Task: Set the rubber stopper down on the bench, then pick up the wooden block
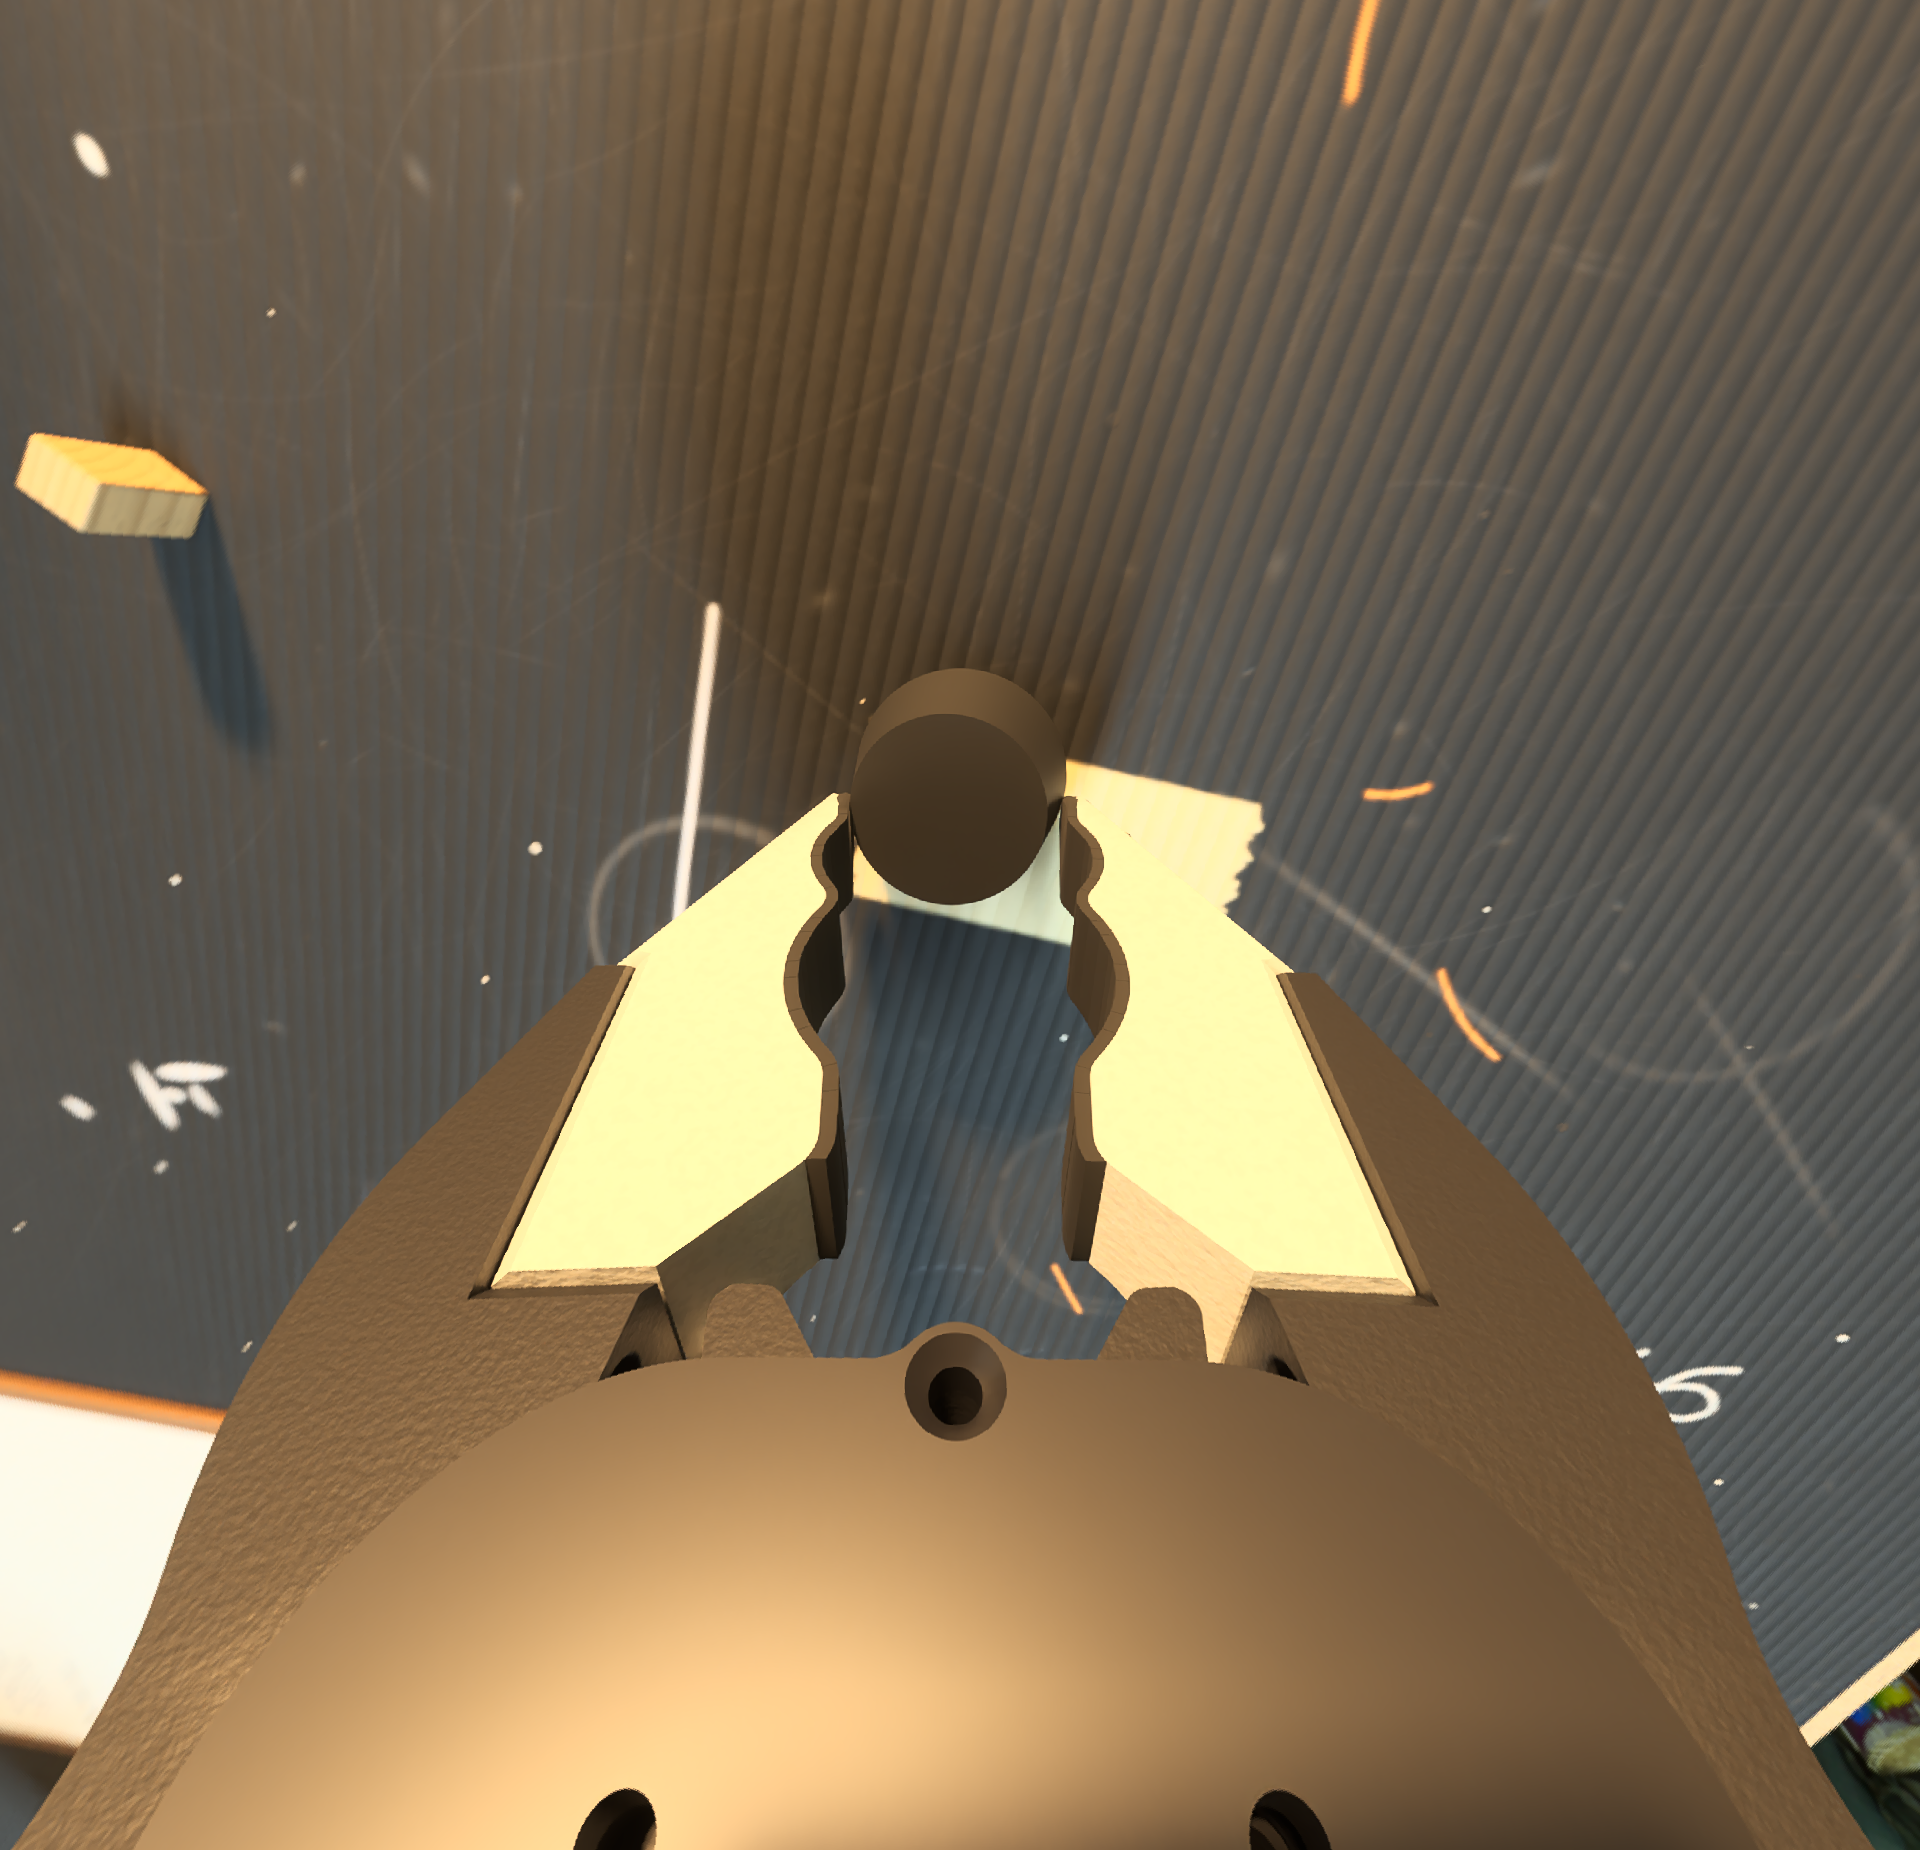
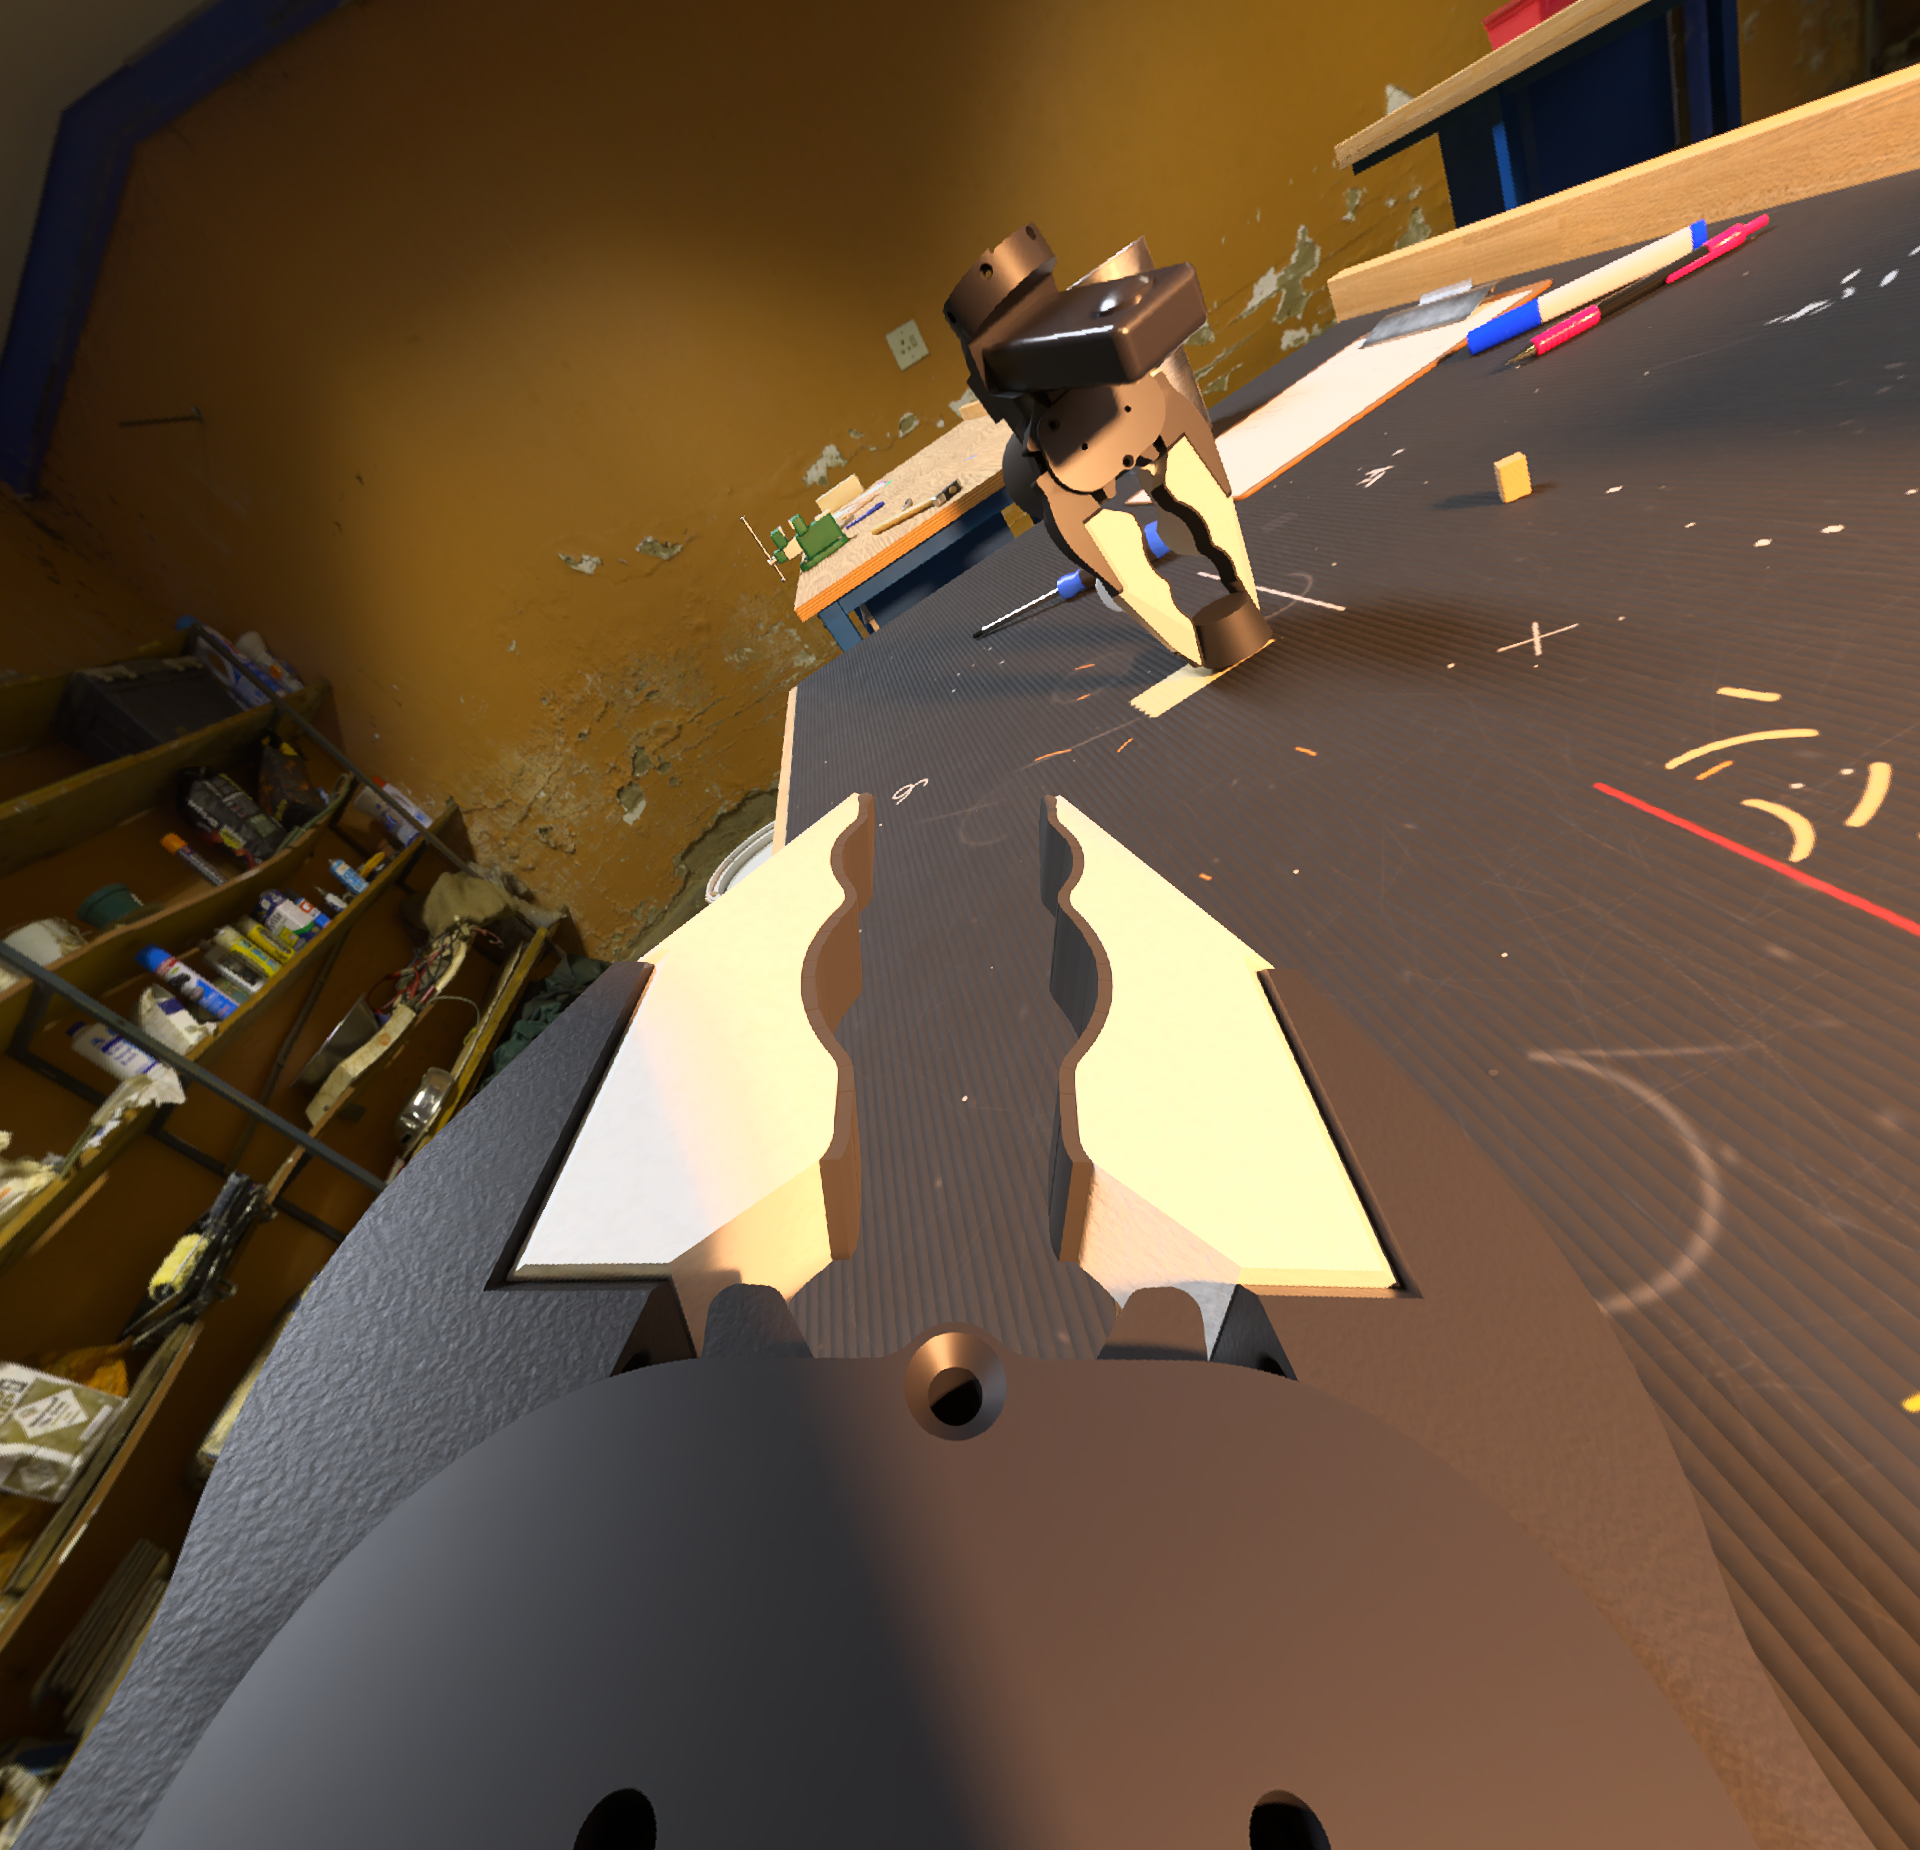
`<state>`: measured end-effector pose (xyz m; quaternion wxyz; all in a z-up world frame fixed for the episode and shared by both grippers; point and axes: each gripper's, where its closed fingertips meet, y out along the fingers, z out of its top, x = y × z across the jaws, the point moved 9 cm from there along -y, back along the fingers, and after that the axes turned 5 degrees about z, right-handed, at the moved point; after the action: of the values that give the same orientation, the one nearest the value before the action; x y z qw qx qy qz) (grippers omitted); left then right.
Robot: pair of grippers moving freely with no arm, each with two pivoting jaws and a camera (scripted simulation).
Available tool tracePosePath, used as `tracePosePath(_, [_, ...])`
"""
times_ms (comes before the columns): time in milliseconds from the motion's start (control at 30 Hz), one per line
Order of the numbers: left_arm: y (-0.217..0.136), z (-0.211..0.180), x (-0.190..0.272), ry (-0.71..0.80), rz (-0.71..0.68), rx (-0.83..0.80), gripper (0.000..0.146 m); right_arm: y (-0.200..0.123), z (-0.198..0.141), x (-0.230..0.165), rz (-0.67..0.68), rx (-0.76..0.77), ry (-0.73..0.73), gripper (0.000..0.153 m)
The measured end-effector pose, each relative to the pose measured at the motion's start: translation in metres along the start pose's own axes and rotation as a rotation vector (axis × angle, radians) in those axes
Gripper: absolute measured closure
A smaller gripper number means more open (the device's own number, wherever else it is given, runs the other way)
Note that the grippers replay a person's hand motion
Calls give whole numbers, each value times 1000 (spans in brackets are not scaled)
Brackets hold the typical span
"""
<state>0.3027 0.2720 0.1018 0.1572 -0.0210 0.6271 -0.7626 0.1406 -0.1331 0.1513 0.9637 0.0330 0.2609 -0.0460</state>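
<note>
We see left gripper (image 1: 954,813) with fingertips clamped on dark rubber stopper (image 1: 951,808), held just over pale flat piece (image 1: 1164,834) on ribbed dark bench (image 1: 1351,450). Wooden block (image 1: 109,486) lies well apart, toward bench edge with clipboard (image 2: 1340,398) and 2 pens (image 2: 1590,283). Right gripper (image 2: 956,834) hovers near bench's shelf-side edge, fingers apart, nothing between them.
</note>
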Motion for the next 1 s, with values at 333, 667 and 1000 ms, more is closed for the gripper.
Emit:
tracePosePath(333, [-28, -4, 7, -7, 0, 92, 106, 5, -3, -1, 22, -20, 11, 122])
tracePosePath(667, [-92, 140, 22, 235, 43, 281, 107, -6, -9, 20, -410, -98, -115, 123])
tracePosePath(1000, [40, 261, 21, 244, -118, 97, 107, -11, -14, 26, -619, -148, -175, 125])
